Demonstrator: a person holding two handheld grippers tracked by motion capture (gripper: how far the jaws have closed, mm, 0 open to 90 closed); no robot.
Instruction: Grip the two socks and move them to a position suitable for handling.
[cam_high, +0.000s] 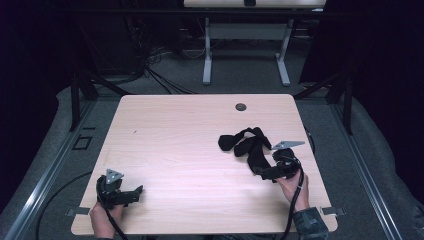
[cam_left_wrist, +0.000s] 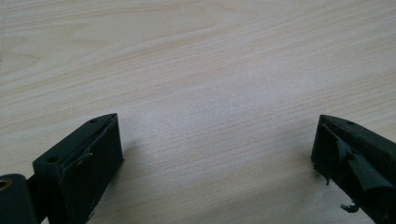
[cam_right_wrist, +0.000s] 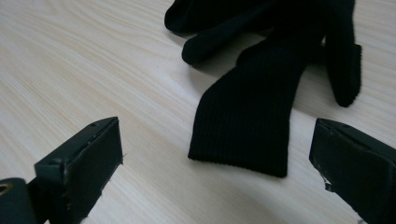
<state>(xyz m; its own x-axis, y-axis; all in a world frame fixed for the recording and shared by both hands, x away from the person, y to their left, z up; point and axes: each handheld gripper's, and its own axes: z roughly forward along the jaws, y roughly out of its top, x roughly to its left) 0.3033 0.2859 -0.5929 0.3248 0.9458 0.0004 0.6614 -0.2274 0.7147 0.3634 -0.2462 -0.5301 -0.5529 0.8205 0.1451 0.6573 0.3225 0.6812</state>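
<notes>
Several black socks (cam_high: 246, 143) lie in a loose tangle on the right half of the light wooden table (cam_high: 185, 145). My right gripper (cam_high: 266, 173) is at the tangle's near end, held by a hand in a dark sleeve. In the right gripper view, a ribbed sock cuff (cam_right_wrist: 247, 116) lies flat between the two wide-apart jaws of my right gripper (cam_right_wrist: 217, 156), which is open and touches nothing. My left gripper (cam_high: 134, 193) rests near the front left corner, far from the socks. In its own view my left gripper (cam_left_wrist: 215, 158) is open over bare wood.
A round cable hole (cam_high: 241, 106) sits near the table's far edge. Beyond it stands another desk on white legs (cam_high: 207, 55), with cables on the grey floor. Black frame struts (cam_high: 77, 95) flank the table on both sides.
</notes>
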